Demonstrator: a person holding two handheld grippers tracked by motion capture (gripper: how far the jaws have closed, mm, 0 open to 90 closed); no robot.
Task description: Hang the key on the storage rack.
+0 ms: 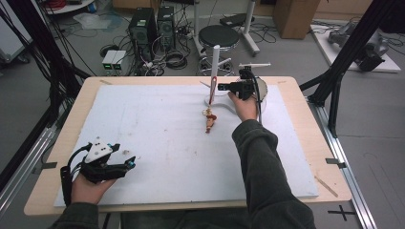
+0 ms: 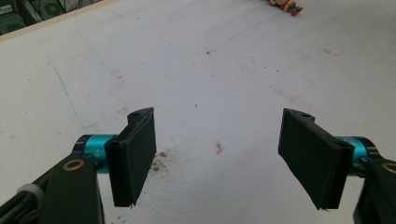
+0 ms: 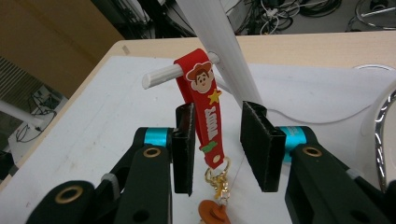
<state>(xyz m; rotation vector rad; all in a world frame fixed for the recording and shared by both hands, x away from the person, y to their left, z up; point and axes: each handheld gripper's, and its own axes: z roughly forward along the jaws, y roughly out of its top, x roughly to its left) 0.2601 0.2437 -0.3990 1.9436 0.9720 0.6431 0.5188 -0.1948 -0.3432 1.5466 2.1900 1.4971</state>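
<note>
A white stand (image 1: 215, 64) rises at the far middle of the white board (image 1: 157, 138). From its side peg (image 3: 173, 73) hangs a red cowboy-face strap (image 3: 205, 105) with a gold ring and an orange charm (image 3: 214, 212) at its lower end. My right gripper (image 3: 218, 133) is open, with one jaw on each side of the strap; the left pad is very near it. From above, the right gripper (image 1: 220, 87) points left at the stand. A small toy figure (image 1: 209, 119) lies on the board just in front of the stand. My left gripper (image 1: 131, 164) is wide open and empty near the front left corner.
A round white object (image 1: 262, 91) sits behind the right hand, close to the stand. The wooden table edge (image 1: 67, 124) frames the board. A stool (image 1: 218, 36), computer towers (image 1: 143, 26) and cables stand on the floor beyond. The toy figure (image 2: 285, 5) lies far ahead of the left jaws.
</note>
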